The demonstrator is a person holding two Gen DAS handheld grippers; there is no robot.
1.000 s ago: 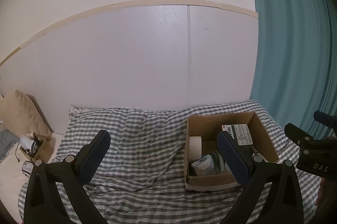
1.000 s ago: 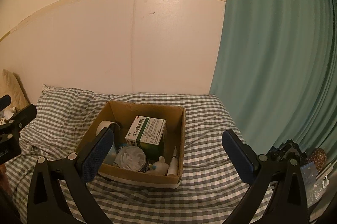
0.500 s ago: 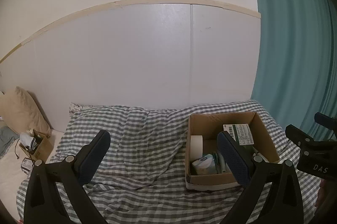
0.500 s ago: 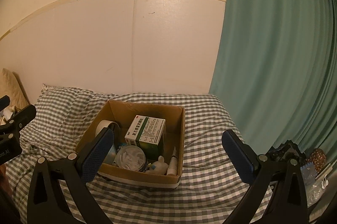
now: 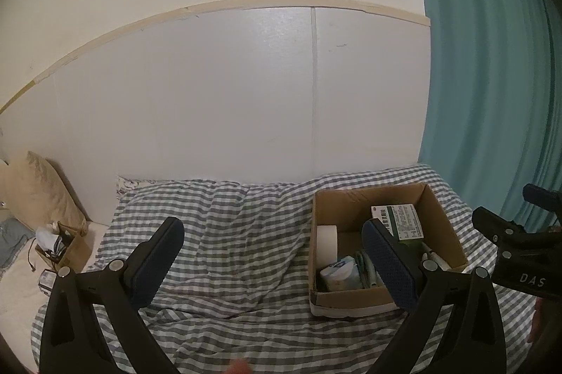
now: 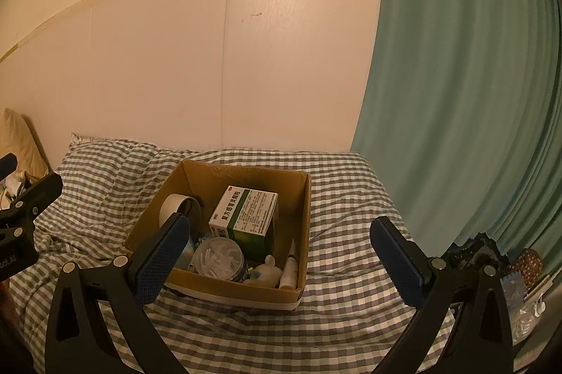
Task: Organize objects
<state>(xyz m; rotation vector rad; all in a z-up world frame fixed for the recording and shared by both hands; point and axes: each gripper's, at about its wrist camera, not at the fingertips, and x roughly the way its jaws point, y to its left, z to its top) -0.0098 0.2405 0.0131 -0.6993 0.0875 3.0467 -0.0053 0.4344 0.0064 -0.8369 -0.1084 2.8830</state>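
An open cardboard box (image 6: 302,226) sits on the checked bedspread (image 6: 344,184). Inside it are a green and white medicine box (image 6: 246,215), a roll of white tape (image 6: 174,203), a round clear tub of cotton swabs (image 6: 219,256), a small white bottle (image 6: 267,270) and a white tube (image 6: 288,266). The same box (image 5: 442,226) shows in the left wrist view, with the tape roll (image 5: 326,244) and medicine box (image 5: 400,221). My left gripper (image 5: 277,263) is open and empty above the bedspread, left of the box. My right gripper (image 6: 281,256) is open and empty above the box's near side.
A white panelled wall (image 5: 246,92) stands behind the bed. A teal curtain (image 6: 456,92) hangs at the right. A beige pillow (image 5: 31,187) and a small box of clutter (image 5: 59,244) lie at the far left. Bags and clutter (image 6: 509,268) sit at the right of the bed.
Both views have lifted slightly, so the bed and box sit a little lower in frame. Both grippers stay open and empty.
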